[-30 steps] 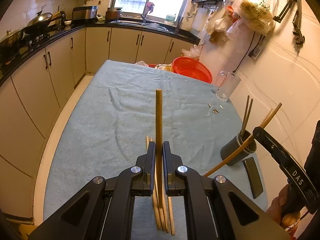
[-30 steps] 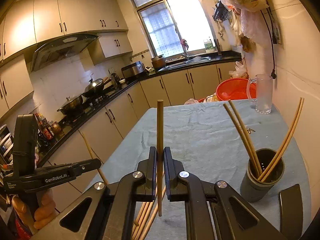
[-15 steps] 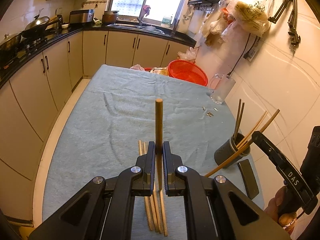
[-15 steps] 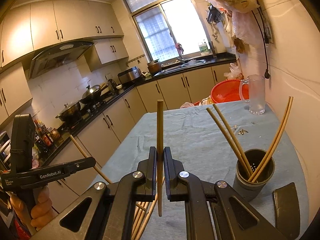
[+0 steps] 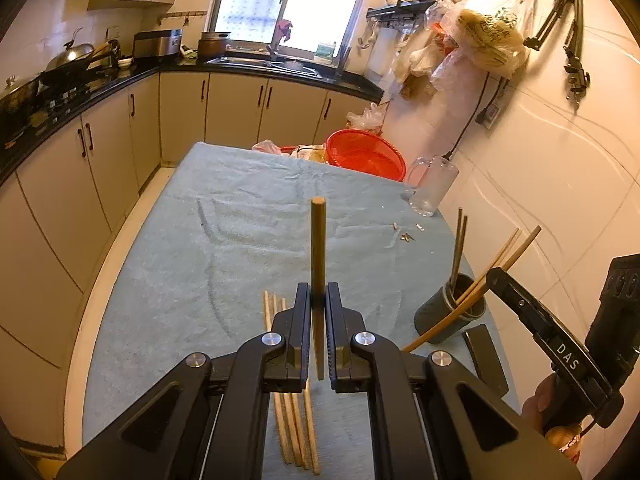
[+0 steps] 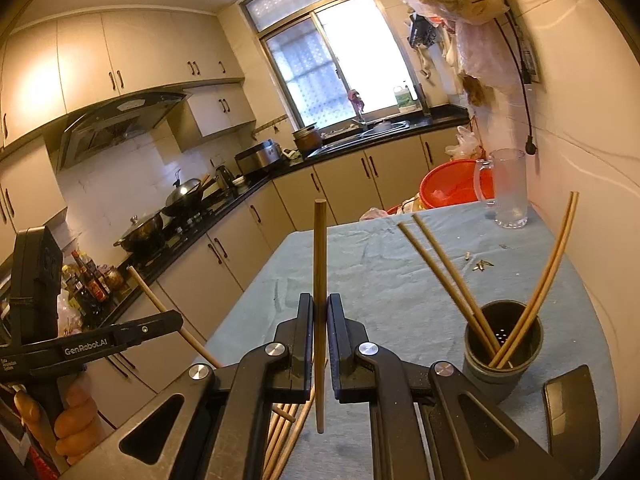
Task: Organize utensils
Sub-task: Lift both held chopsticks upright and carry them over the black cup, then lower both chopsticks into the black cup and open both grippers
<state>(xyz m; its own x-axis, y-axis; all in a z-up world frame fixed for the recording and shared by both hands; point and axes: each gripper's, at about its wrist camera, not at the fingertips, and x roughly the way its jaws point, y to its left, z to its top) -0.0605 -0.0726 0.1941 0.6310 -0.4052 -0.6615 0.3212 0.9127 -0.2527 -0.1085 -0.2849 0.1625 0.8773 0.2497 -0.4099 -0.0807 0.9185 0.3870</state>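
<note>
My left gripper is shut on a wooden chopstick that stands upright between its pads, above the blue-grey cloth. Several loose chopsticks lie on the cloth right under it. My right gripper is shut on another upright chopstick. To its right stands a dark holder cup with several chopsticks leaning in it. In the left wrist view the holder cup is at the right, with the right gripper beside it. The left gripper shows at the left of the right wrist view.
A glass mug and a red basket stand at the table's far end by the wall. Small bits lie on the cloth. A dark flat object lies next to the holder. Kitchen cabinets run along the left.
The left gripper has lifted a little with its chopstick, so the loose ones look lower. The right gripper has drifted slightly sideways, still holding its chopstick.
</note>
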